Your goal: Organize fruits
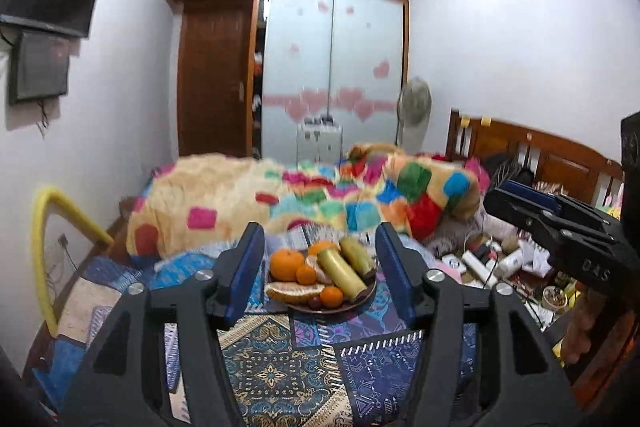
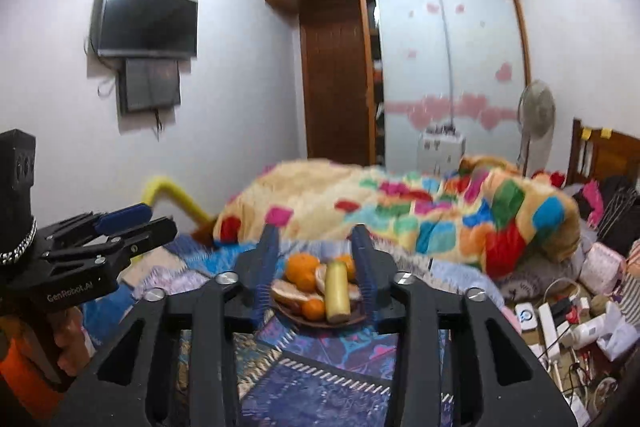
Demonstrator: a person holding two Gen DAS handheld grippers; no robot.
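Left gripper point(image 1: 320, 267): fingers apart, empty, short of plate point(image 1: 360, 301). Right gripper point(image 2: 316, 269): likewise. Advice: take top orange point(image 1: 286, 264) first; avoid nudging neighbours.

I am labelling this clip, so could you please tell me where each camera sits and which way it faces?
Left wrist: rides the left gripper, looking forward over the patterned bedspread at the fruit plate; its open jaws frame the plate, with the right gripper at the right edge.
Right wrist: rides the right gripper, facing the same way; its open jaws frame the plate, and the left gripper and a hand show at left.
Shared: plate, colourful blanket, wardrobe, fan.
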